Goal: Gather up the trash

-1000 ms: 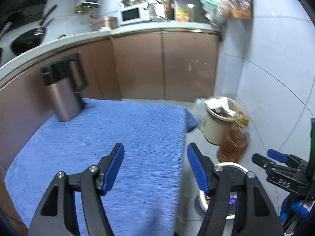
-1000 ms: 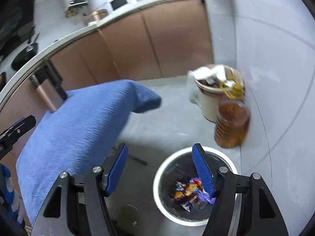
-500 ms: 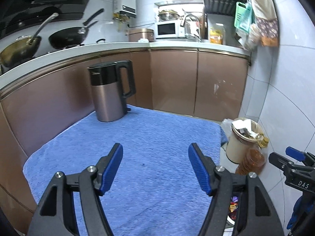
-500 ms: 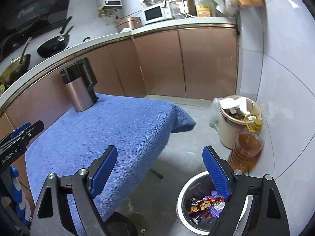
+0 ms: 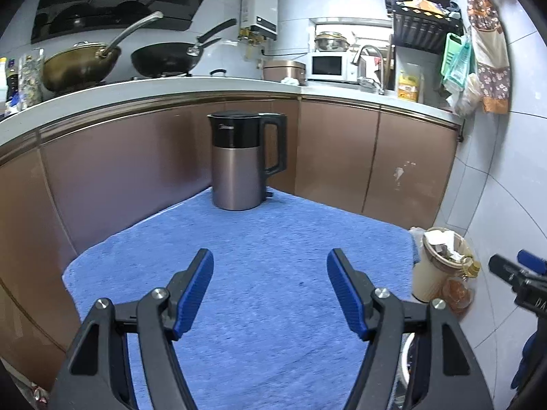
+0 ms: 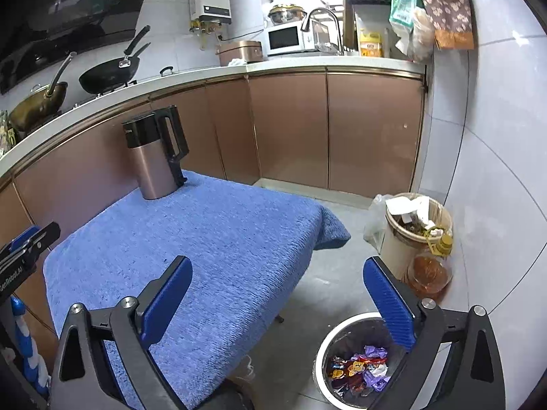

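A white-rimmed waste bin (image 6: pixel 324 348) stands on the floor by the table's right edge, with colourful wrappers (image 6: pixel 359 370) lying inside. My right gripper (image 6: pixel 277 294) hovers above the table corner and the bin; its jaws are opening wide and nothing is between them. My left gripper (image 5: pixel 270 287) is open over the blue towel-covered table (image 5: pixel 273 239) and holds nothing. No loose trash shows on the blue cloth. In the left wrist view the right gripper (image 5: pixel 519 280) juts in at the right edge.
A steel and black kettle (image 5: pixel 239 167) stands at the table's far edge. A beige bin (image 6: pixel 396 242) full of rubbish and an oil bottle (image 6: pixel 430 270) sit on the floor by the tiled wall. Brown cabinets (image 5: pixel 335 157) and a counter with pans lie behind.
Both grippers rose and tilted up from the floor bin toward the table and kettle. The right gripper's jaws spread wider; the left gripper's gap stayed about the same.
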`<state>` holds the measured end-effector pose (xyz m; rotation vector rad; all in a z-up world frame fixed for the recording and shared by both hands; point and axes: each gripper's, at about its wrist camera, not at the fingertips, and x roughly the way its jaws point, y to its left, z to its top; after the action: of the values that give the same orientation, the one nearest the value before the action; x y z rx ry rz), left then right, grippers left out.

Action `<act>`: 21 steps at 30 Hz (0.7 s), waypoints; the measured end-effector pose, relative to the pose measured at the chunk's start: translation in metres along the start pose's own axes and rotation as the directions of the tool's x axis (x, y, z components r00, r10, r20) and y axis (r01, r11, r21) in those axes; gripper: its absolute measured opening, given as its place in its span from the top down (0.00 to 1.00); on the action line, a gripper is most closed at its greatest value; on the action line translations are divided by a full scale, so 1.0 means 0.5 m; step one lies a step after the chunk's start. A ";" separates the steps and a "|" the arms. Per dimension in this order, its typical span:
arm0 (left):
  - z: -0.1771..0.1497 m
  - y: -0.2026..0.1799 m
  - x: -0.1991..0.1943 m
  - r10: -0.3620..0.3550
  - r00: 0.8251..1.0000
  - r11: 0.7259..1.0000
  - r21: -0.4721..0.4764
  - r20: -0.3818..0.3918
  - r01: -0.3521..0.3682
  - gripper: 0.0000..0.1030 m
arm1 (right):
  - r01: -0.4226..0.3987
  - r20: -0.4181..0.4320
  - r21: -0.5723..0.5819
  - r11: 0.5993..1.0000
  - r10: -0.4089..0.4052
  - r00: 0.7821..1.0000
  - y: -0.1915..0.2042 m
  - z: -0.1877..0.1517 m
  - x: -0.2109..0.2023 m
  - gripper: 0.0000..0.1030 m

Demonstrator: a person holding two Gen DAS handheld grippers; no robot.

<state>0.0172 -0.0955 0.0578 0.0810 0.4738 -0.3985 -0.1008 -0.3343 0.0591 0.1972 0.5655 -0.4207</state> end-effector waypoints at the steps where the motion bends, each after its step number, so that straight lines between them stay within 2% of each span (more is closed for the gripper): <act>1: -0.002 0.011 -0.004 0.008 1.000 1.000 -0.005 0.002 -0.008 0.31 | 0.003 0.004 -0.005 1.000 -0.003 1.000 0.007 0.003 -0.002 0.03; 11: -0.008 0.133 -0.038 0.119 0.992 0.989 -0.090 0.030 -0.116 0.26 | 0.012 0.042 -0.066 0.998 -0.010 0.999 0.090 0.019 -0.022 0.01; 16: -0.003 0.181 -0.055 0.199 0.978 0.973 -0.130 0.060 -0.190 0.24 | 0.014 0.064 -0.088 0.996 -0.008 0.998 0.115 0.026 -0.031 0.00; 21: -0.008 0.202 -0.057 0.250 0.967 0.959 -0.143 0.038 -0.243 0.23 | 0.011 0.076 -0.103 0.995 -0.003 0.997 0.134 0.032 -0.032 0.00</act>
<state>0.0320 0.0082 0.0656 -0.0053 0.4291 -0.1219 -0.0759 -0.2734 0.0855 0.0792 0.5117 -0.4030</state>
